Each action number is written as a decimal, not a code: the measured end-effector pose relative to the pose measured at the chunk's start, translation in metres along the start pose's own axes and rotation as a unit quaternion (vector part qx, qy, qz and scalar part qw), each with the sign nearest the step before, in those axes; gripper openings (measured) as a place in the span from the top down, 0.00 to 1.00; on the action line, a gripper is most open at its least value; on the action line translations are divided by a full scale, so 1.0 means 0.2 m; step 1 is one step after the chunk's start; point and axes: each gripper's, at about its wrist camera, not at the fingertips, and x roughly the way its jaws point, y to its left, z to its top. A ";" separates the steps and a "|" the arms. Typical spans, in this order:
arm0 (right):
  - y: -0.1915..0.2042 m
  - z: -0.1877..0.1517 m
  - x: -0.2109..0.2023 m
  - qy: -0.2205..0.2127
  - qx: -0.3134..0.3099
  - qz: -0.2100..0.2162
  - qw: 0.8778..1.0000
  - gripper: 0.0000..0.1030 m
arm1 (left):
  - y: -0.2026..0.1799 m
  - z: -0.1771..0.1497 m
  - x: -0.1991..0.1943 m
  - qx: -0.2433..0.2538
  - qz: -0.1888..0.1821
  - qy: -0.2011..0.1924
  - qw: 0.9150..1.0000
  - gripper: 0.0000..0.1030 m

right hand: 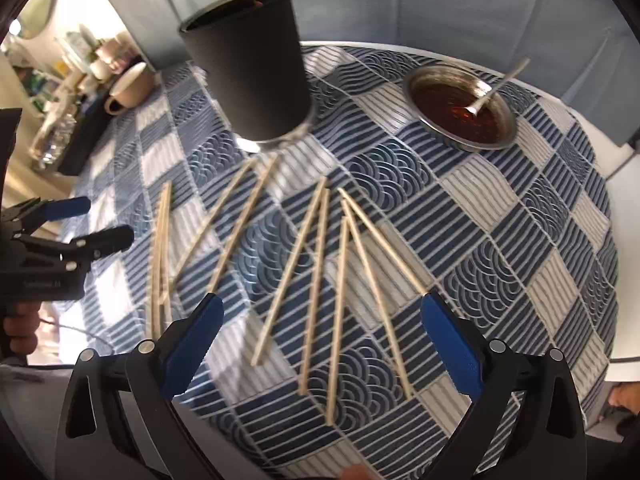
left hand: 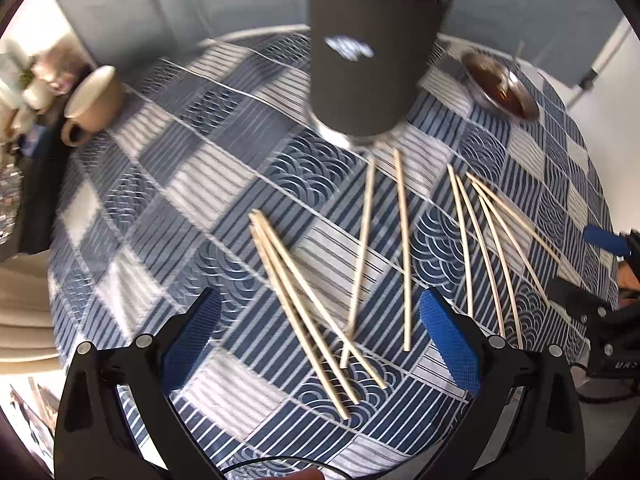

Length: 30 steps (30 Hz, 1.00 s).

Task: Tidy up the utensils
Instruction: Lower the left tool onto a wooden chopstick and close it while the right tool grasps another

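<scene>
Several wooden chopsticks (left hand: 404, 248) lie scattered on the blue patterned tablecloth (left hand: 160, 184); in the right wrist view they fan out in front of me (right hand: 316, 280). A tall black holder cup (left hand: 368, 52) stands upright behind them, and it also shows in the right wrist view (right hand: 252, 64). My left gripper (left hand: 320, 344) is open and empty, just above the near ends of the left-hand chopsticks. My right gripper (right hand: 320, 344) is open and empty over the right-hand chopsticks. The left gripper shows at the left of the right wrist view (right hand: 92, 224).
A metal bowl of dark sauce with a spoon (right hand: 460, 108) sits at the back right. A beige mug (left hand: 96, 100) stands at the back left. Cluttered shelves (right hand: 80, 56) lie beyond the table's left edge. The table drops off at the right.
</scene>
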 end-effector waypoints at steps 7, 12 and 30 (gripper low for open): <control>-0.04 -0.06 0.10 0.024 0.009 0.000 1.000 0.13 | -0.08 0.04 0.14 0.041 -0.005 0.003 0.999 0.06; -0.08 -0.12 0.19 0.051 0.022 0.011 0.998 0.35 | -0.11 0.09 0.22 0.049 -0.004 0.011 0.999 0.07; -0.01 -0.17 0.36 0.086 -0.017 0.004 0.996 0.74 | -0.15 0.14 0.40 0.115 0.018 0.041 0.992 0.34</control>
